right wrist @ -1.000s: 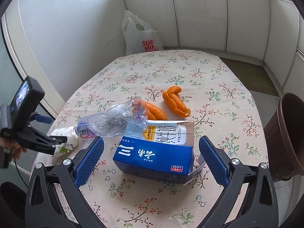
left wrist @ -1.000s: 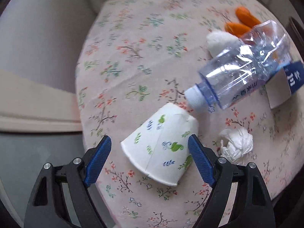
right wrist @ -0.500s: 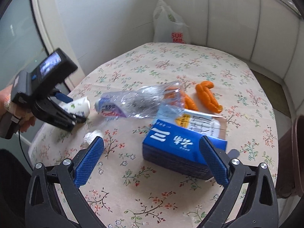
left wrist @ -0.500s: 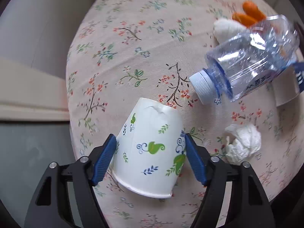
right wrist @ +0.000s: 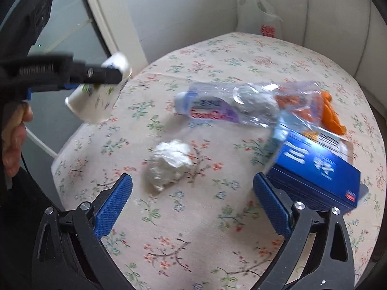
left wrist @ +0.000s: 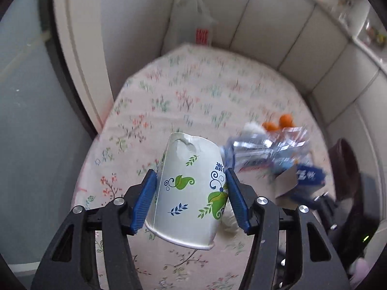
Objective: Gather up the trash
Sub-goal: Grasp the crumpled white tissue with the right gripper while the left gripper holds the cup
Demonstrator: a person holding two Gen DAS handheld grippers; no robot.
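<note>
The left gripper point(left wrist: 191, 195) is holding the paper cup point(left wrist: 187, 193) clear above the table point(left wrist: 193, 91), completing the pick-up step; the right gripper point(right wrist: 191, 207) is hovering wide open near the crumpled tissue point(right wrist: 169, 163); next, the cup is probably needing a bin.

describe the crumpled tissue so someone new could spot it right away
On the round table with the floral cloth, look at the near side, between the open right gripper's blue fingers. The crumpled white tissue wad lies there: the only soft, shapeless lump, unlike the clear plastic bottle and blue carton.
</note>
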